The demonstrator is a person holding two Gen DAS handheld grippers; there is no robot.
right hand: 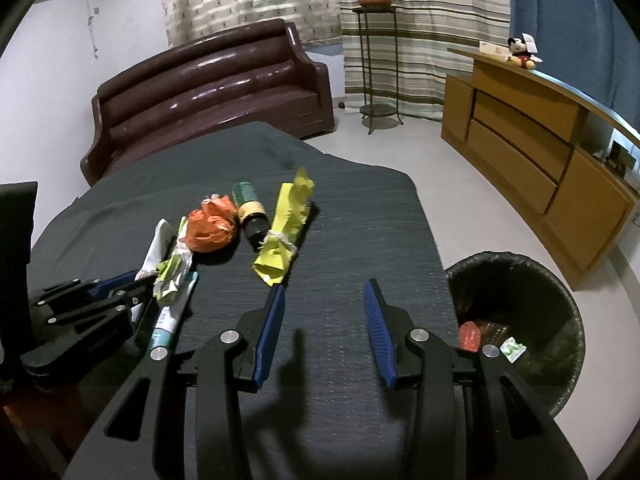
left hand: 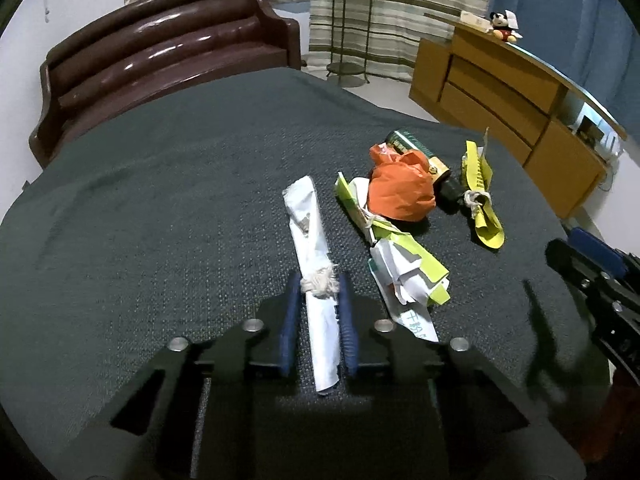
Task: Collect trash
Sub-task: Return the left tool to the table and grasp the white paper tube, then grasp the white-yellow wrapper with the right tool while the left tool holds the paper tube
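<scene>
Left tool (left hand: 320,280), lower centre of its frame: jaws closed around a rolled white paper wrapper (left hand: 314,276) tied with string, lying on the grey-covered bench (left hand: 160,200). Likely light, soft and crushable; the knotted middle gives the firmest hold. Right tool (right hand: 324,292), lower centre: wide open, holding nothing. Trash bin (right hand: 576,320), lower right.

The left wrist camera sits low and close above the dark table cloth (left hand: 160,200), looking forward along its fingers toward the brown sofa (left hand: 160,52). The right wrist camera is higher and further right, facing the same way. Both views share the trash pile, sofa and wooden cabinet (right hand: 540,152).
</scene>
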